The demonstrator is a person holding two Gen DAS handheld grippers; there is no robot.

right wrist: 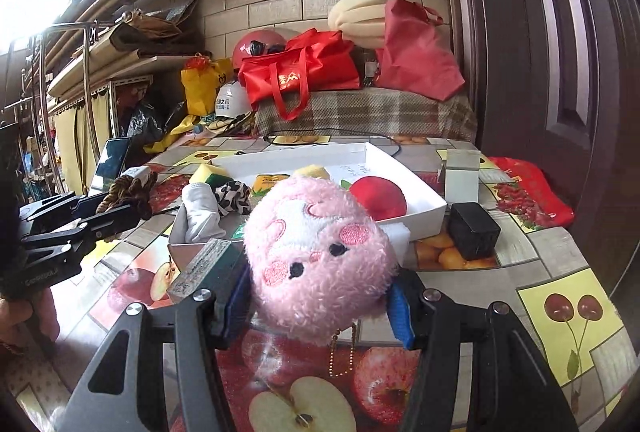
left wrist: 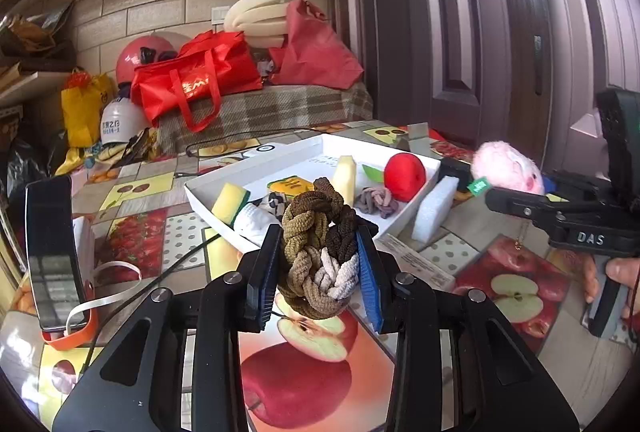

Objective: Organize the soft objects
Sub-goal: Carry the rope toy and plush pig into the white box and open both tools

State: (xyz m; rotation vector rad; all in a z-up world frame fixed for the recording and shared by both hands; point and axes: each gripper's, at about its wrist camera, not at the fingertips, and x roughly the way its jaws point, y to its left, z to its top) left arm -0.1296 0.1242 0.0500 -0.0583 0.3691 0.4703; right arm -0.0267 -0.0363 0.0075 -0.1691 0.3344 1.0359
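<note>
Above the fruit-print surface (left wrist: 132,232), my left claw (left wrist: 318,268) pinches a braided brown-and-white hair tie (left wrist: 318,252), held clear of the cloth just short of the white tray (left wrist: 208,198). My right claw (right wrist: 320,296) grips a pink plush toy (right wrist: 316,252), its bead chain (right wrist: 344,352) dangling below, also near the tray's front edge. Inside the tray I see a red ball (left wrist: 404,170), a grey hair tie (left wrist: 376,202), a yellow-green sponge (left wrist: 230,202) and a white sock (left wrist: 254,222). A white foam block (left wrist: 434,208) leans against the tray's outer wall. A phone (left wrist: 52,252) stands at the left.
</note>
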